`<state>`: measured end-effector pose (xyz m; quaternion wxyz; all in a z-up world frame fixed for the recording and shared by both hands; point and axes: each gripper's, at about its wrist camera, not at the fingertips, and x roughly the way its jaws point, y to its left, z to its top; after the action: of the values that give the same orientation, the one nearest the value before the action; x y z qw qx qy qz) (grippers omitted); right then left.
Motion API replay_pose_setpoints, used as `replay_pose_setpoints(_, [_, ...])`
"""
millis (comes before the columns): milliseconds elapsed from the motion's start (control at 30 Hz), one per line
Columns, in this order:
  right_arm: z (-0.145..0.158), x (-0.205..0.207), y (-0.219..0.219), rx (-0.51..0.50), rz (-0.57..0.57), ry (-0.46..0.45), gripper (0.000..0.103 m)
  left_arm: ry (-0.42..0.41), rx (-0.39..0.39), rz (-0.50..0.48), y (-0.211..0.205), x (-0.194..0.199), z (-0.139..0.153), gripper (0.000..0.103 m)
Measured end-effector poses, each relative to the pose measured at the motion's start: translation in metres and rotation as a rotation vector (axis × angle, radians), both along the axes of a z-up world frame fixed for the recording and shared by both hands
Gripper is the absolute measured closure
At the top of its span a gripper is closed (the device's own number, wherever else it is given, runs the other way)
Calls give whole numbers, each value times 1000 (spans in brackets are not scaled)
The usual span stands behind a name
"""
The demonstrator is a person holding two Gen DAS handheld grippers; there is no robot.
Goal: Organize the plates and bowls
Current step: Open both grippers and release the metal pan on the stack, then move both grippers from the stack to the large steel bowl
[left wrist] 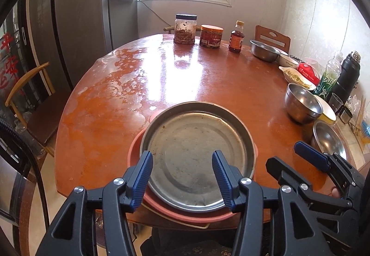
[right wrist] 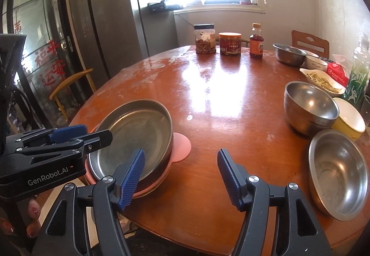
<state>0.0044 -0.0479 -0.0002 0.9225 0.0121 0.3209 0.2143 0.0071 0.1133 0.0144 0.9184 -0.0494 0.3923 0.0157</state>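
The empty steel pan (left wrist: 196, 159), stacked on a pink plate (left wrist: 136, 147) at the surface's (left wrist: 111, 99) near edge, is framed untouched by the left gripper's (left wrist: 182, 179) spread jaws, while the right gripper's (right wrist: 180, 177) jaws are spread over bare wood.

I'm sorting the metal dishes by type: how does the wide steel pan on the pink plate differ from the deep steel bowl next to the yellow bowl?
The steel pan is wide, shallow and flat-bottomed; the deep steel bowl is narrower, taller and rounded. The pan rests on a pink plate; the bowl stands directly on the table. The pan's inside looks dull and stained; the bowl's is shinier. Both are empty, upright steel.
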Motion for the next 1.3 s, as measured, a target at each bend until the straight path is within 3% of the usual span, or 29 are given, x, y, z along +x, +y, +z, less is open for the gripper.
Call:
replay_pose_setpoints(733, [18, -21, -48, 41, -74, -63, 29, -19, 28, -57, -46, -11, 13, 49])
replay_pose_setpoints(1300, [30, -26, -125, 84, -231, -114, 28, -32, -4, -200, -114, 1, 23, 47])
